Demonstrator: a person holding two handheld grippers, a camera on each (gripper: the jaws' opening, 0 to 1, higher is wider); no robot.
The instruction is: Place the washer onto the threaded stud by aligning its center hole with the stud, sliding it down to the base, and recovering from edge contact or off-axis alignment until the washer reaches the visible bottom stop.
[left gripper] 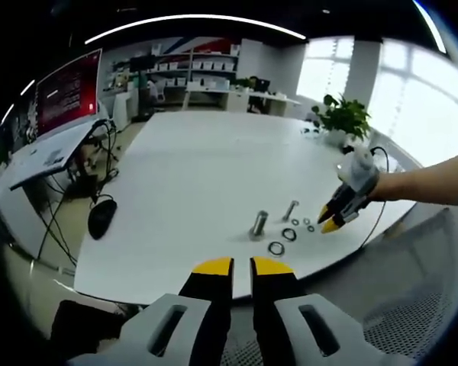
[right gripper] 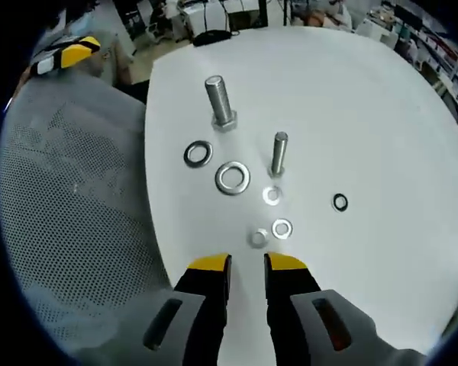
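white table [right gripper: 382,114], studs [right gripper: 217,99], washers [right gripper: 233,178]

Office: desks [left gripper: 49,156], wall screen [left gripper: 67,91], stocked shelves [left gripper: 191,70].

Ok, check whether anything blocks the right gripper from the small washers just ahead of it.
Nothing visible does. The right gripper hangs just short of two small washers, bare white table between. The thin stud stands upright just beyond them.

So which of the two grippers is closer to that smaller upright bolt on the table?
The right gripper is nearer: it hovers just beside the smaller bolt and the washers. The left gripper sits back at the table edge, farther off.
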